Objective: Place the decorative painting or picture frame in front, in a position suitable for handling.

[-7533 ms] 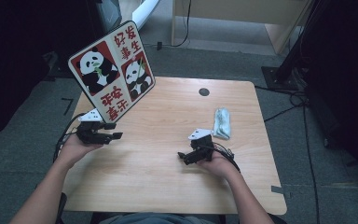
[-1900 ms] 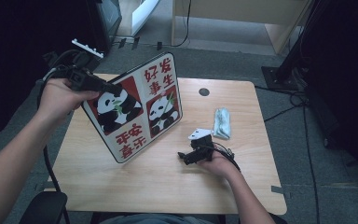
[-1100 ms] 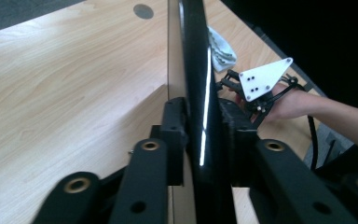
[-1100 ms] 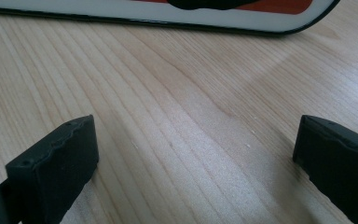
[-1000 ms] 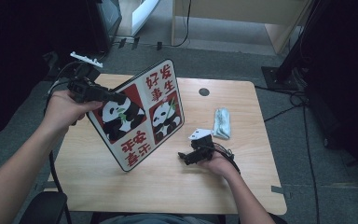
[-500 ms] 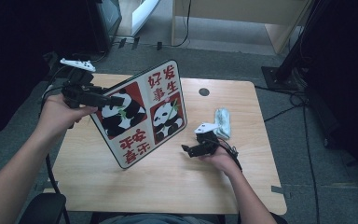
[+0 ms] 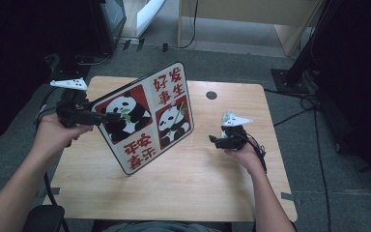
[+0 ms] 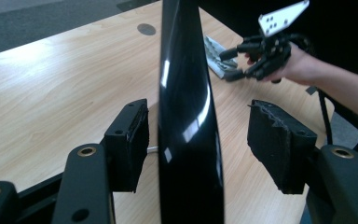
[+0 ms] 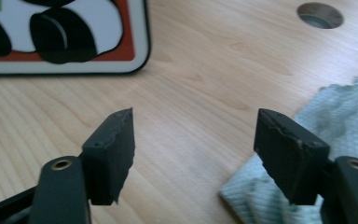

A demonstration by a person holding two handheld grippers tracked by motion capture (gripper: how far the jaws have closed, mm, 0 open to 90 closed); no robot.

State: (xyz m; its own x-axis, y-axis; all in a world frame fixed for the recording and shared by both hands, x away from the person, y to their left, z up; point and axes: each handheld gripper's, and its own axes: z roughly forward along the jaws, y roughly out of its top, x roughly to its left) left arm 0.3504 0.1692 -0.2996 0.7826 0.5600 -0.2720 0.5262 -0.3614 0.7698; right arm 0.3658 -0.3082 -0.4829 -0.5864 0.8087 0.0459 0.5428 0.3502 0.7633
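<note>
A panda sign board [image 7: 147,116] is stood on edge between the left gripper's [image 8: 198,140] just-opened, slack jaws, while the right gripper [image 9: 196,149], half-open and empty, has just been narrowing by a cloth [image 9: 326,126]

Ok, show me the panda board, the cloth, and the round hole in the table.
panda board [image 7: 147,118], high view, middle of its printed face
cloth [image 9: 328,116], right gripper view, its pale woven surface
round hole [image 7: 211,95], high view, its dark centre

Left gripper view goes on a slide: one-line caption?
Left gripper open around the panda board's black edge; right gripper by the cloth beyond.
</note>
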